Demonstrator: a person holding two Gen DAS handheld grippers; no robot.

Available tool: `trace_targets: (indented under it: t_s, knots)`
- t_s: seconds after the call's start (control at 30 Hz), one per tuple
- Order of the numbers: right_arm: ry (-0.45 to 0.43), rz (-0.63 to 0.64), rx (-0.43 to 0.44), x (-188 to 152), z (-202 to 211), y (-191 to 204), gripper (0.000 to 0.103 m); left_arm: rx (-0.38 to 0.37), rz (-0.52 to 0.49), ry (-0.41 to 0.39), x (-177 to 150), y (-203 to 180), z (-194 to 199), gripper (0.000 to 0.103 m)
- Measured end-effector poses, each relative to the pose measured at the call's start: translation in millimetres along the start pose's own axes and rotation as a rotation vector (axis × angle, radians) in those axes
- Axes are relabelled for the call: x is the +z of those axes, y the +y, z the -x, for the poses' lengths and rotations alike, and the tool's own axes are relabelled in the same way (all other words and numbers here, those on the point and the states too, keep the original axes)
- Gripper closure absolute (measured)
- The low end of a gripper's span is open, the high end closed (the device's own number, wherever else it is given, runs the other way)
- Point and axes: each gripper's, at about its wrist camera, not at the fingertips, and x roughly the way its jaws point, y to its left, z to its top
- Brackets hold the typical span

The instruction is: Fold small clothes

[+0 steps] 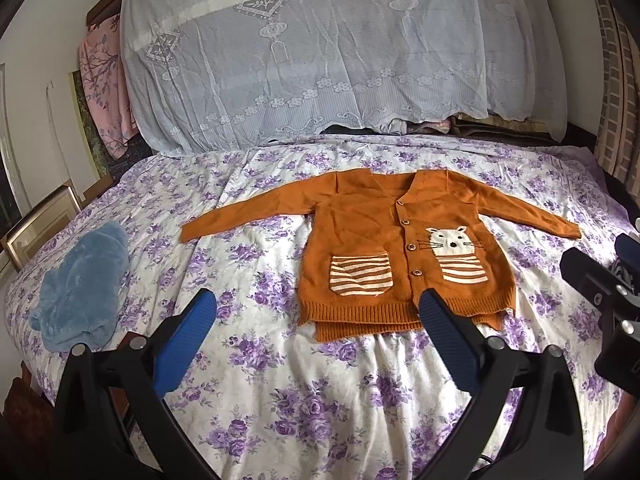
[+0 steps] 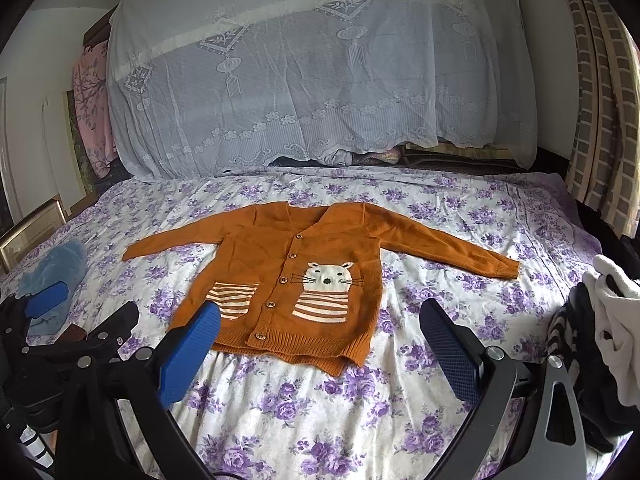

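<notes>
The right wrist view alone shows a heap of white and dark clothes at the bed's right edge; the left wrist view alone shows the whole blue fleece garment bundled near the bed's left edge. The orange cardigan lies flat and buttoned in the middle of the bed, front up, both sleeves spread sideways, its cat face and striped pockets visible. The left hand-held gripper hovers with its blue fingers spread wide, holding nothing, its right fingertip overlapping the cardigan's hem in the picture; whether it touches cannot be told. The right hand-held gripper is likewise spread and holds nothing, just in front of the hem. Bare floral sheet lies on all sides of the cardigan, with more room on the near side and to the left. A lace cloth covers a tall pile behind the bed; a checked curtain hangs at right.
</notes>
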Motion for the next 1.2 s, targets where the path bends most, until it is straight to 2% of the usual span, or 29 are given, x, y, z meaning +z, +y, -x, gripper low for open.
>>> trace_targets:
  t_s: [1.2]
  knots:
    - [-0.002, -0.002, 0.004, 0.6, 1.4, 1.9, 0.003, -0.001, 0.002, 0.007, -3.8, 0.7, -1.4, 0.004]
